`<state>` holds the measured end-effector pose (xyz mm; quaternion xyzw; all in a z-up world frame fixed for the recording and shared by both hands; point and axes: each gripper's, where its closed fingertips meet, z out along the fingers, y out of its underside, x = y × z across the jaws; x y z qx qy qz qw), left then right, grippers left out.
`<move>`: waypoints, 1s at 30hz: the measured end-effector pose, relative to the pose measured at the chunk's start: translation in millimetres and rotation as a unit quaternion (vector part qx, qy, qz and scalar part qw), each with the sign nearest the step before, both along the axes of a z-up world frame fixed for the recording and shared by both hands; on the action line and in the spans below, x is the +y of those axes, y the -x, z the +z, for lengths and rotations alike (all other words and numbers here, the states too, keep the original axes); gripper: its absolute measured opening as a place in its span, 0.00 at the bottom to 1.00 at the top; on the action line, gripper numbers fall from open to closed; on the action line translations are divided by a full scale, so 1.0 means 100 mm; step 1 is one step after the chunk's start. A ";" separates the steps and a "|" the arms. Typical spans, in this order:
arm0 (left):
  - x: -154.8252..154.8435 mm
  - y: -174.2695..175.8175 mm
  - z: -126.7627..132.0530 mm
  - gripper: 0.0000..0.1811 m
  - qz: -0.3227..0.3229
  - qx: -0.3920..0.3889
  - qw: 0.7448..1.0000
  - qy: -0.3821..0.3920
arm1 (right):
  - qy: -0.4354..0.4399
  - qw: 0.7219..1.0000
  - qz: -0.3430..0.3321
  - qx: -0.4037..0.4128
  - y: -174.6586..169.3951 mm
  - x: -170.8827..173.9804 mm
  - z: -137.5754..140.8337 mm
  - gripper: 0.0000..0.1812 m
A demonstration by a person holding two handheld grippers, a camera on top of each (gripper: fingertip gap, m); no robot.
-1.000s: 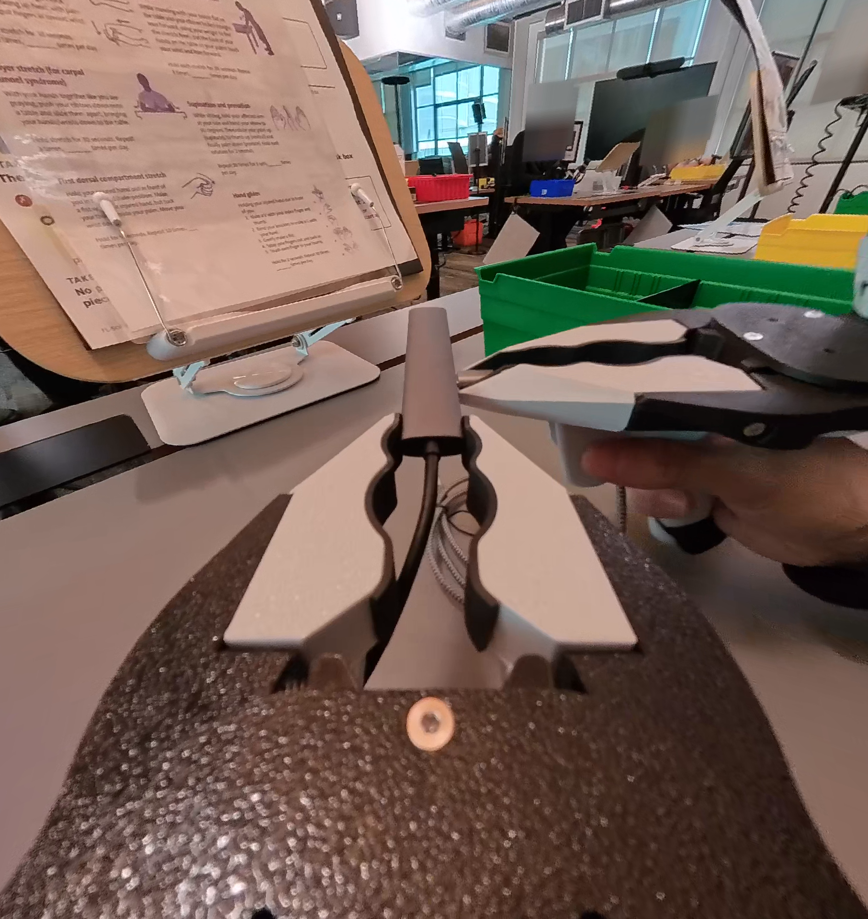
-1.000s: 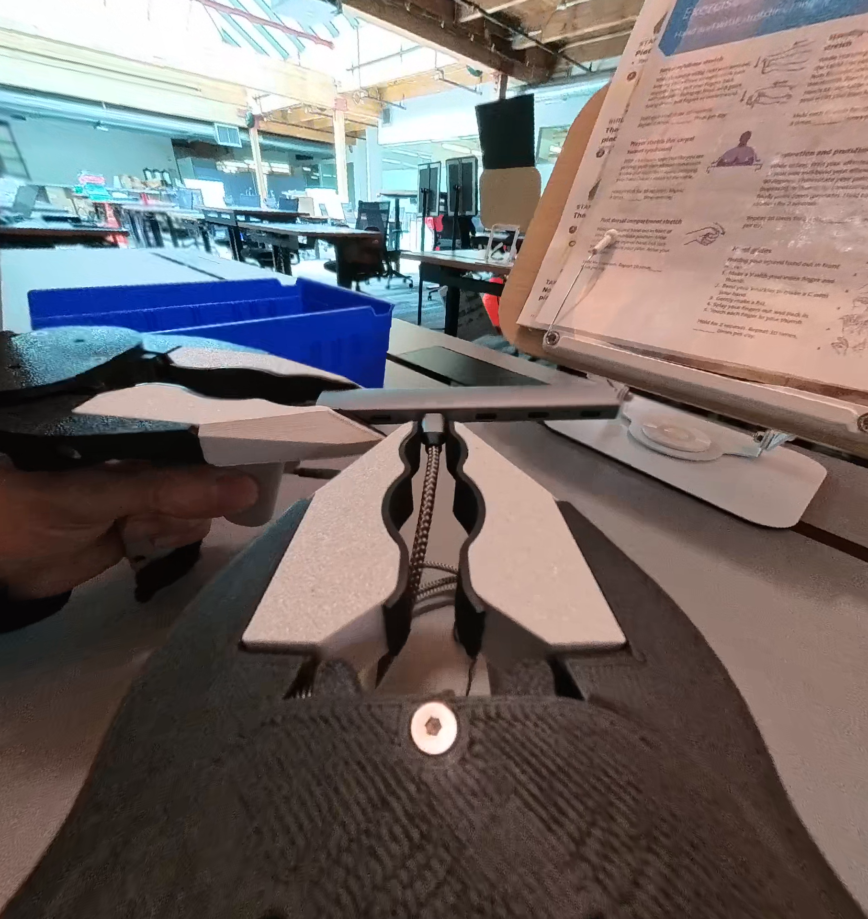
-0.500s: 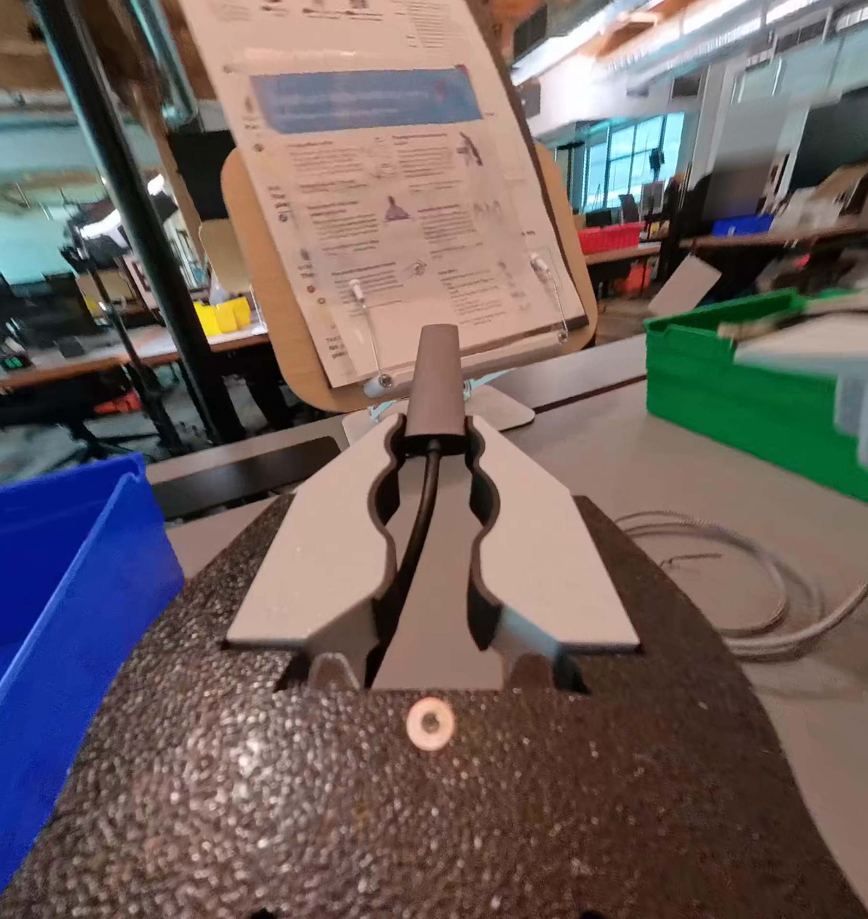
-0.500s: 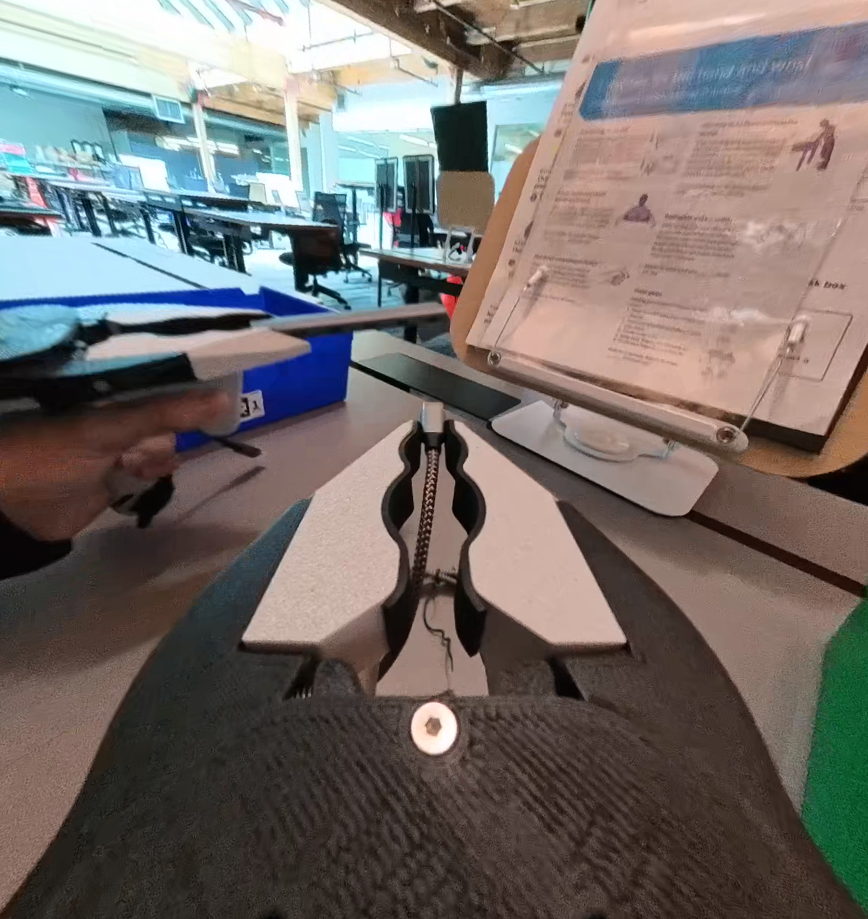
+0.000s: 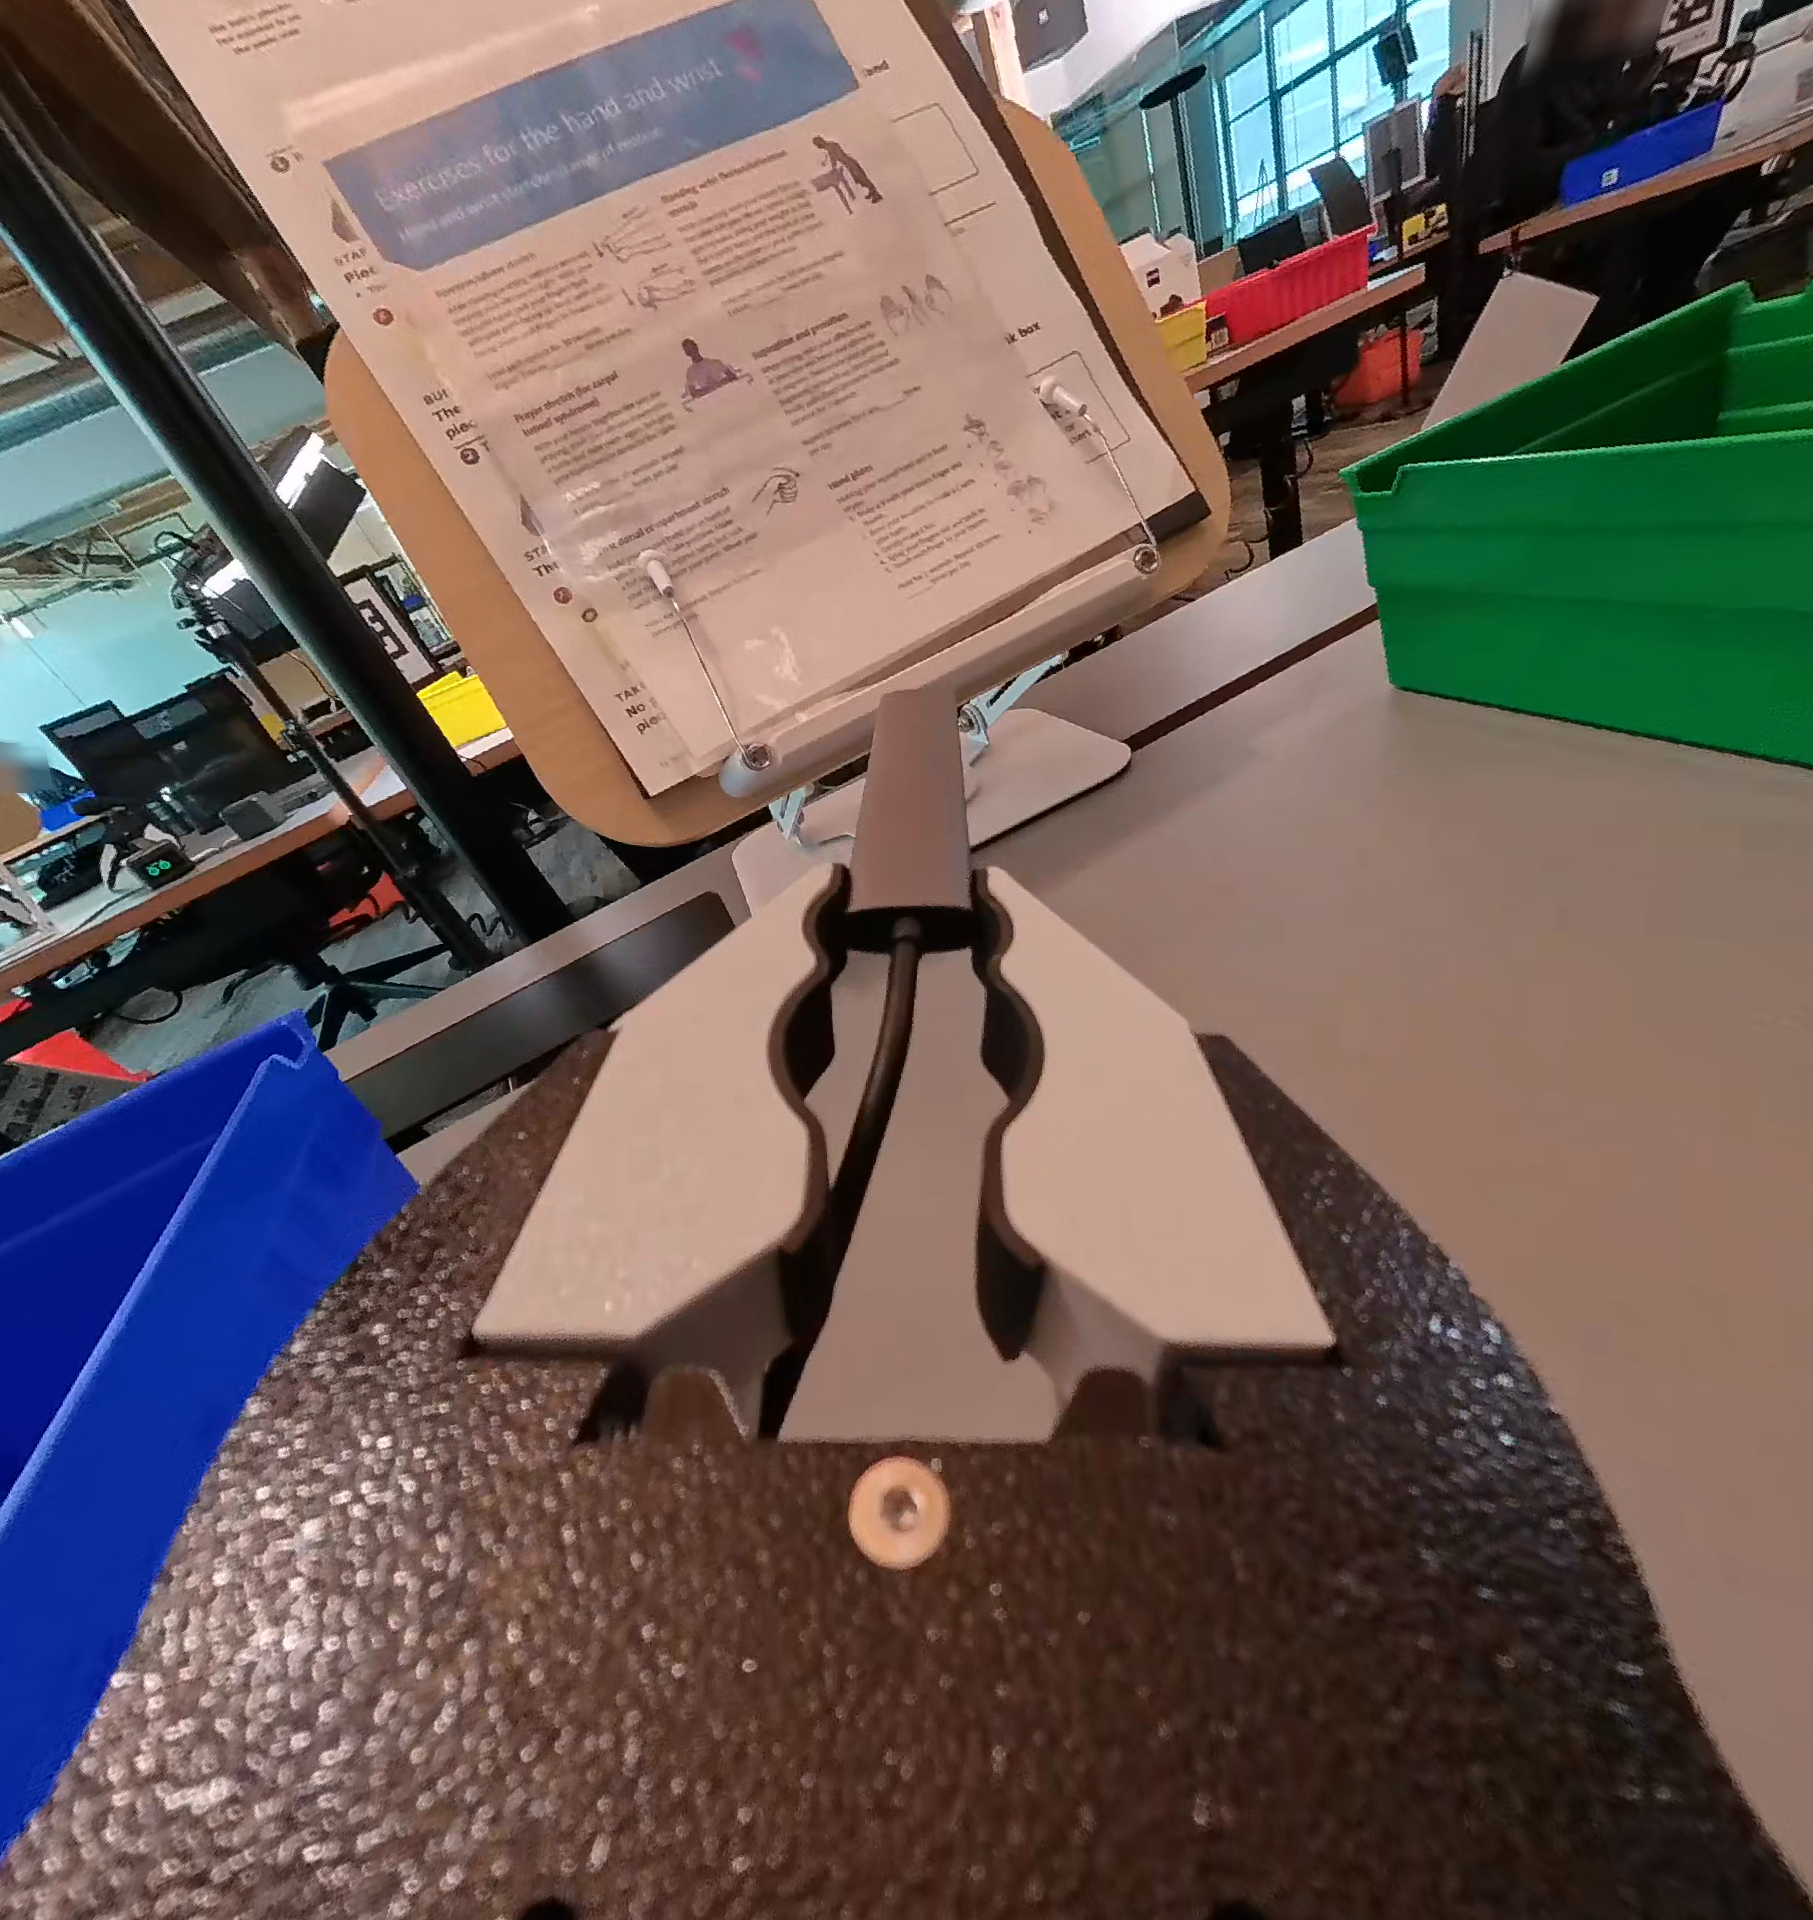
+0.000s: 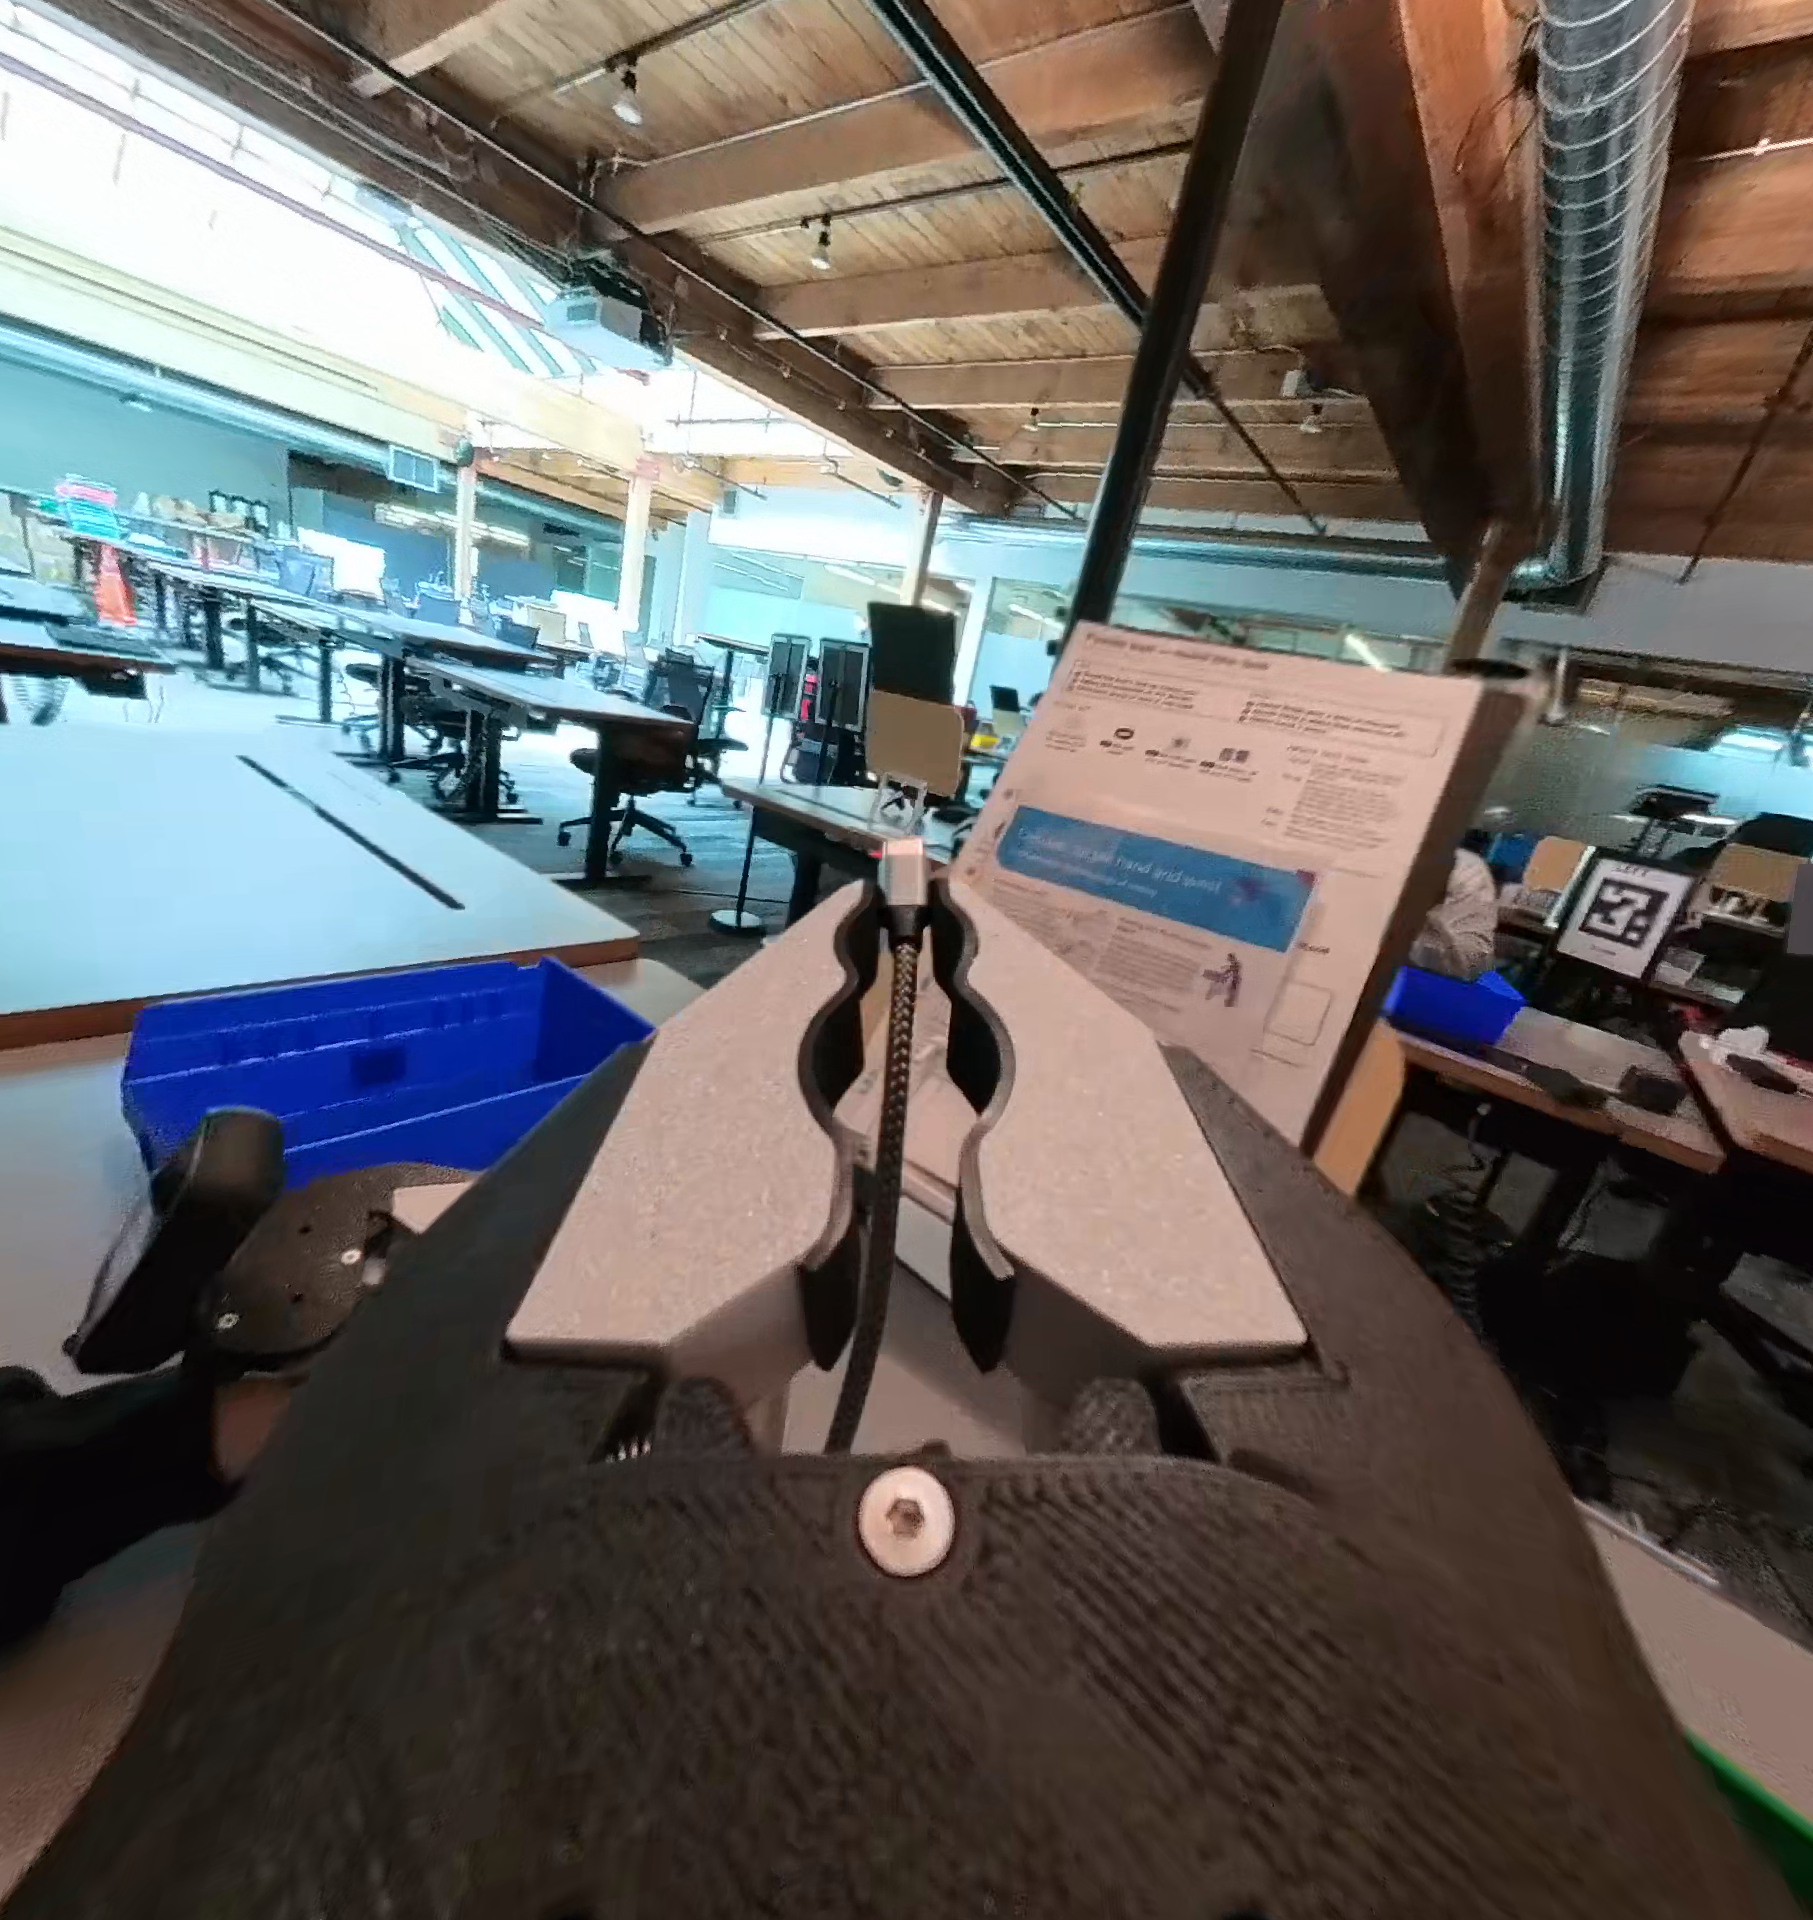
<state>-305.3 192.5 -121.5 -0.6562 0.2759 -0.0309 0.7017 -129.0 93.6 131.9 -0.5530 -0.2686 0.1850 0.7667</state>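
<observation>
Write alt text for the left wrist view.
The left gripper is shut on a slim grey hub whose black cable trails back between the fingers. Ahead stands a document stand with a printed sheet; a blue bin sits left, a green bin right.

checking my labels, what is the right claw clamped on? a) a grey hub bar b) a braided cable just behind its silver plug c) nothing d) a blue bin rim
b: in the right wrist view the right claw pinches the braided cable just below its silver plug.
</observation>
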 end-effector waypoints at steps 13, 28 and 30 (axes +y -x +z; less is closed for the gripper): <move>0.02 -0.01 -0.05 0.12 -0.010 -0.009 1.000 0.021 | -0.050 0.984 -0.159 -0.064 -1.08 0.26 0.63 0.05; 0.03 -0.03 -0.12 0.12 -0.022 -0.017 0.999 0.041 | 0.192 0.917 -0.186 -0.296 -1.33 0.69 -1.83 0.05; 0.03 -0.05 -0.14 0.12 -0.023 -0.015 0.999 0.043 | 0.220 0.879 -0.200 -0.374 -1.45 0.70 -2.27 0.05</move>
